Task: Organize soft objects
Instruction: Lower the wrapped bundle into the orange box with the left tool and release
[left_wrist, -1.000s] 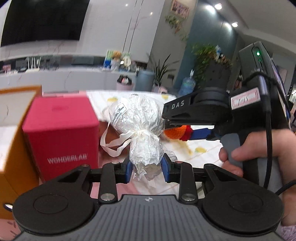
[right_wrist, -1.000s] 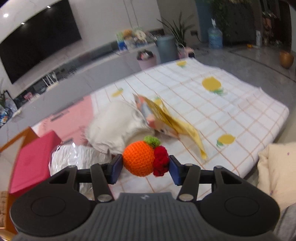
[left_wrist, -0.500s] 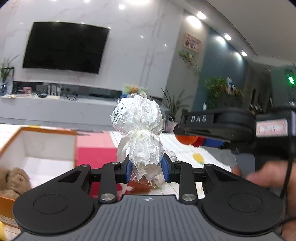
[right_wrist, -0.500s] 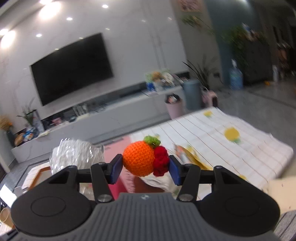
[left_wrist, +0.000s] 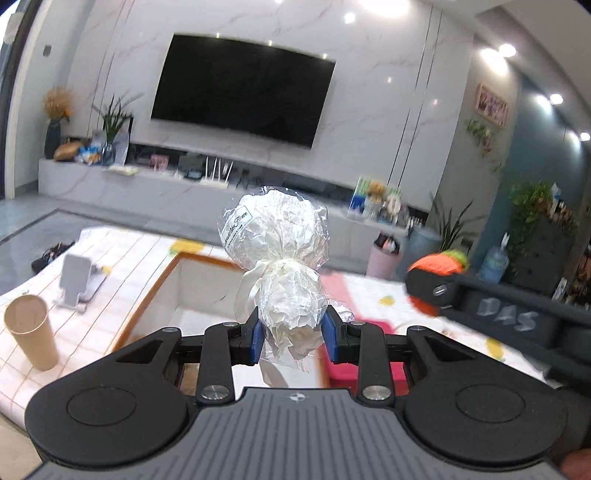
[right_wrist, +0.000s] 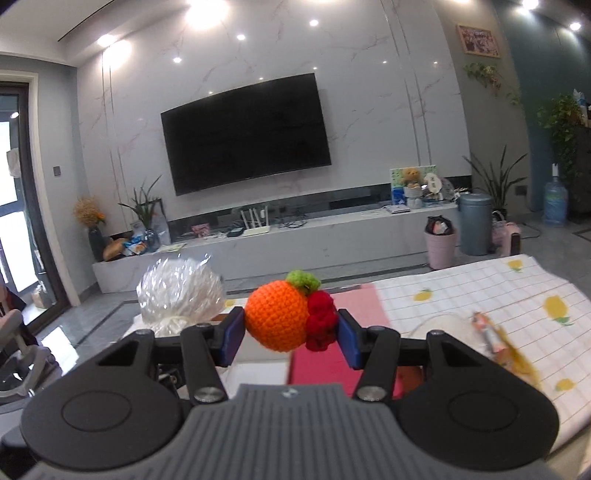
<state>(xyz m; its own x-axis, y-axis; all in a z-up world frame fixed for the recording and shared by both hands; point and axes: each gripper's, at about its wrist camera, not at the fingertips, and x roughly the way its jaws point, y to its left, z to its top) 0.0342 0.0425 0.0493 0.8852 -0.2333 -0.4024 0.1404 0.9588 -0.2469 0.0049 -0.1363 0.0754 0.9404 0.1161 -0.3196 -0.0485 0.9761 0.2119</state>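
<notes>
On the left of the checked cloth (left_wrist: 122, 258), one paper cup (left_wrist: 31, 332) and one grey phone stand (left_wrist: 75, 282) are standing out of the way. Next to them, one open box (left_wrist: 173, 288) with an orange rim is waiting, probably as the place for the soft things.

The left gripper (left_wrist: 293, 334) is squeezing one white wrapped bundle (left_wrist: 280, 243) by its thin bottom part, so the big round top is sticking up. It is being held up in the air near the box.

To the right, the right gripper (right_wrist: 290, 336) is pinching one crochet orange (right_wrist: 277, 314) with its red bit and green leaf between both blue pads, so it cannot roll away.

One pink box (right_wrist: 325, 363) is sitting below it.
</notes>
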